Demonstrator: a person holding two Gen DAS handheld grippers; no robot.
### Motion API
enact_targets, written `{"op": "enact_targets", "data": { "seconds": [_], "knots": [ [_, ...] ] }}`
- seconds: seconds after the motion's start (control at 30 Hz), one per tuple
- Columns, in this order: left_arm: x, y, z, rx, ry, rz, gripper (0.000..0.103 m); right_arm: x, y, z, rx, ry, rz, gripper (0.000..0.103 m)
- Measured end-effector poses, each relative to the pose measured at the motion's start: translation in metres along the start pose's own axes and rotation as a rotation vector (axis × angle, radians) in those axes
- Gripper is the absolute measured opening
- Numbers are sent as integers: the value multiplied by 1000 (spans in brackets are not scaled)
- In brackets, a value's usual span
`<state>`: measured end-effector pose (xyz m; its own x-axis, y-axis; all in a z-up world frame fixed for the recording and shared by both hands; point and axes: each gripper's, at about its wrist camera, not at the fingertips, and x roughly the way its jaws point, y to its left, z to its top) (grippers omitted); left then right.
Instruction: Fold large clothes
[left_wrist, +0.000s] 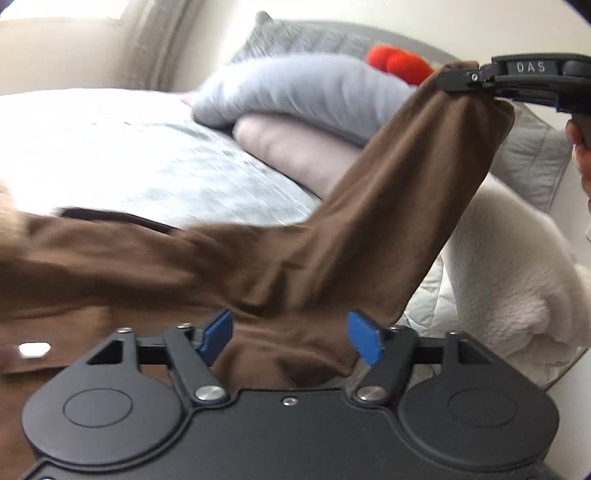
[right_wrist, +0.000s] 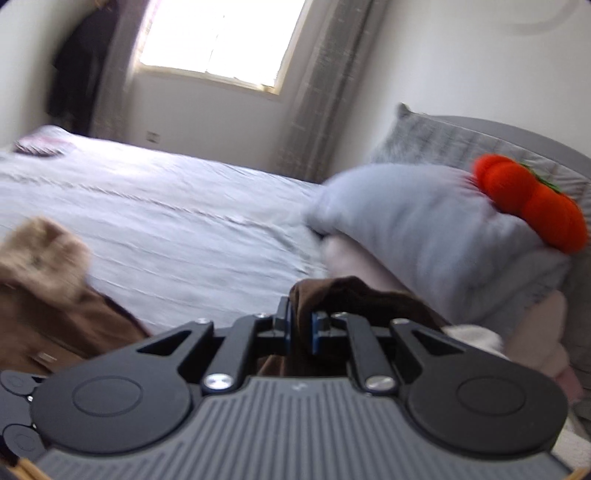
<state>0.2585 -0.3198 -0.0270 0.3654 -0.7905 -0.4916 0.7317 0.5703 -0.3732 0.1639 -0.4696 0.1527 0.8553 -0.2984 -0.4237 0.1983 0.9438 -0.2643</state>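
Observation:
A large brown garment (left_wrist: 280, 254) with a tan furry trim (right_wrist: 40, 254) lies on the bed and is partly lifted. My right gripper (right_wrist: 300, 325) is shut on a bunched brown sleeve end (right_wrist: 332, 291). In the left wrist view the right gripper (left_wrist: 476, 79) holds that sleeve raised at the upper right, so the sleeve stretches up diagonally. My left gripper (left_wrist: 291, 338) is open, its blue pads (left_wrist: 218, 332) spread on either side of the brown fabric near the sleeve's base, not clamped.
The bed has a pale grey quilt (right_wrist: 166, 221). Grey and pink pillows (right_wrist: 417, 229) are stacked at its head with an orange plush pumpkin (right_wrist: 532, 206) on top. A white fluffy blanket (left_wrist: 509, 295) lies at the right. A window (right_wrist: 218, 37) is behind.

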Motion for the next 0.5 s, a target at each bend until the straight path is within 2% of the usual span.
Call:
{"op": "enact_targets", "data": {
  "seconds": [0.03, 0.13, 0.3, 0.37, 0.43, 0.5],
  "knots": [
    [-19, 7, 1, -4, -13, 26, 71, -4, 11, 8, 1, -5, 39, 9],
    [-70, 33, 1, -20, -69, 99, 91, -12, 49, 30, -14, -25, 156, 9],
    [-135, 83, -5, -79, -141, 204, 92, -21, 130, 60, -59, -40, 362, 8],
    [-156, 104, -10, -118, -160, 241, 92, -19, 160, 66, -85, -7, 438, 8],
    [-167, 120, -17, -159, -165, 264, 92, -18, 186, 68, -103, 31, 444, 8],
    [-177, 133, -25, -194, -164, 276, 92, -16, 196, 65, -132, 41, 442, 11]
  ]
}}
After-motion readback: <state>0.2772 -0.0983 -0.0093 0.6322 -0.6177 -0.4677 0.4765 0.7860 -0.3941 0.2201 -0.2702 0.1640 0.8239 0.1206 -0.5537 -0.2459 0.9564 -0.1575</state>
